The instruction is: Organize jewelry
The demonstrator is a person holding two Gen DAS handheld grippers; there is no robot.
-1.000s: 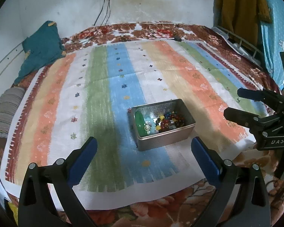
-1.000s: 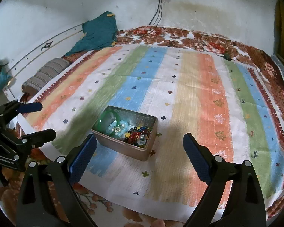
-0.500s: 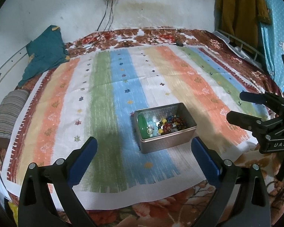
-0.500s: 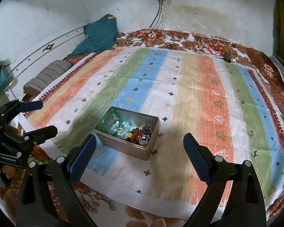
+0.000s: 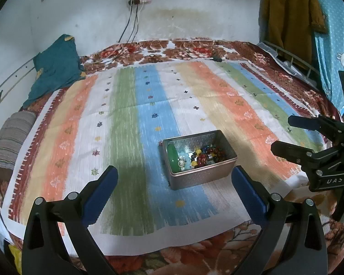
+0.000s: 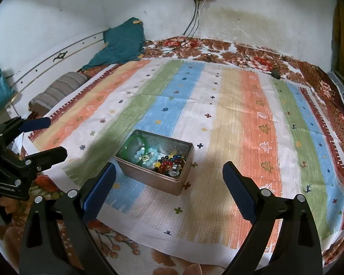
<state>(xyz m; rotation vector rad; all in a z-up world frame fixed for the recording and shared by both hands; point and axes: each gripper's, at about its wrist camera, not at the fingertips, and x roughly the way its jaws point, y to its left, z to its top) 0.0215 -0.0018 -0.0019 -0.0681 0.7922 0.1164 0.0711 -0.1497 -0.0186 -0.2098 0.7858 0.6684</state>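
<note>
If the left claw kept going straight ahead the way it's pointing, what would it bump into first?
Probably the metal tin of beads. It sits almost straight ahead, between the open left claw fingers, on the striped cloth. Nothing else shows in between, though depth is hard to judge.

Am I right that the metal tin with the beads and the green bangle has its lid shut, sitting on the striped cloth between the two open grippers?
Not quite: the tin has no lid on it. The right wrist view looks straight into it, showing the green bangle and beads inside. The rest holds: it sits on the striped cloth, with the left gripper and right gripper both open.
</note>
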